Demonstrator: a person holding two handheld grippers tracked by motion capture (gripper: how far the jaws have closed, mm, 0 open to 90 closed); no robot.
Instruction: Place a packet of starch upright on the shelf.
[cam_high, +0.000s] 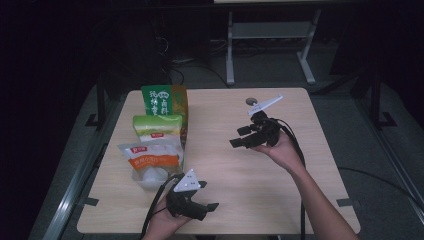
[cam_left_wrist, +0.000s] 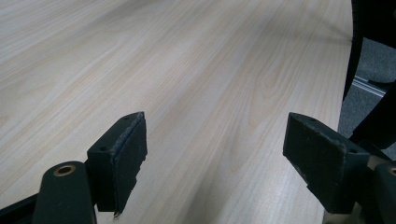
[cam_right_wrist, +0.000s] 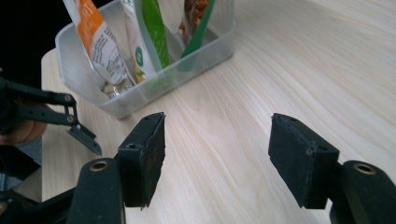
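**Both grippers empty, snack bin waiting at the left edge**

Nearest the person, the left gripper (cam_high: 204, 206) rests low over the front of the table (cam_high: 250, 175), its fingers (cam_left_wrist: 122, 156) spread wide with bare wood between them and nothing held. It points across the table, away from the packets.

Farther in, the right gripper (cam_high: 239, 137) hangs above the middle of the table, turned toward the person's left. Its fingers (cam_right_wrist: 144, 154) also stand wide and empty; in the right gripper view they frame open tabletop, with the clear plastic bin (cam_right_wrist: 88, 79) beyond them, near but not touching.

The bin sits near the left edge of the table, holding upright snack packets: an orange-and-white pouch (cam_high: 149, 159) at the front, a pale green-topped pouch (cam_high: 157, 127) behind it, and a tall green bag (cam_high: 165, 102) at the back, packed close together.

My reading is that the work concerns these packets and stands at the approach step: no packet is gripped. The next move likely calls for carrying the right gripper on to the bin and lining its open fingers either side of one thin packet top, then closing without dragging the neighbours or tipping the light bin.
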